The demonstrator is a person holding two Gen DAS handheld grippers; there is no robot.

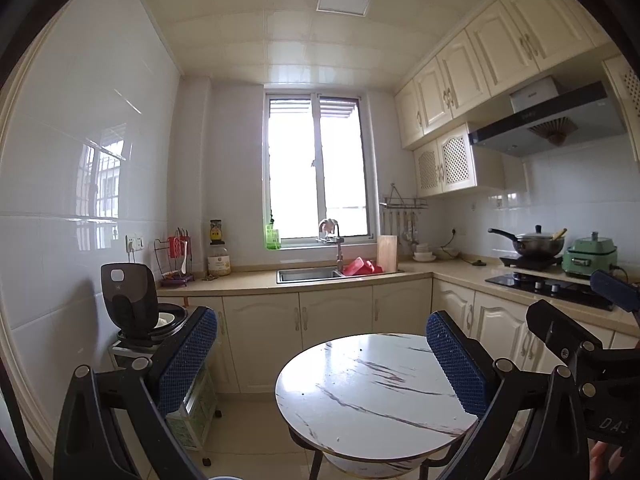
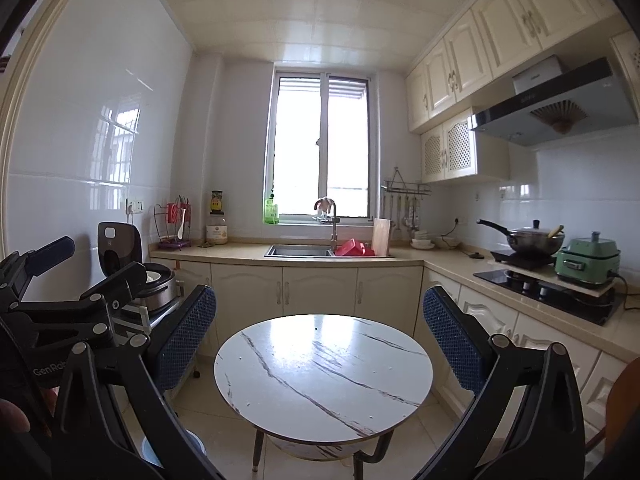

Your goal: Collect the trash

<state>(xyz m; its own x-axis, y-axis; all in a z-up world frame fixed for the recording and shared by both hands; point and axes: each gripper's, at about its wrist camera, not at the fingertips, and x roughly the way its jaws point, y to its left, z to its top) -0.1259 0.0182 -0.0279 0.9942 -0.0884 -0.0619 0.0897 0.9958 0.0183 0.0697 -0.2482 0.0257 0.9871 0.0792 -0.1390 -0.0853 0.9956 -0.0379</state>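
Observation:
A round white marble-look table (image 1: 372,392) (image 2: 320,376) stands straight ahead, its top bare except for a few tiny specks (image 2: 317,327). My left gripper (image 1: 322,360) hovers open in front of it, blue pads wide apart and nothing between them. My right gripper (image 2: 320,334) is likewise open and empty before the table. Each gripper shows in the other's view: the right gripper (image 1: 576,304) at the right edge, the left gripper (image 2: 90,264) at the left edge. I see no larger piece of trash.
A light blue round container (image 2: 196,442) sits on the floor at the lower left of the table. A rice cooker (image 2: 120,256) on a trolley stands at left. The counter with sink (image 2: 300,251) runs behind, with a hob (image 2: 548,292) and a pan (image 2: 532,240) at right.

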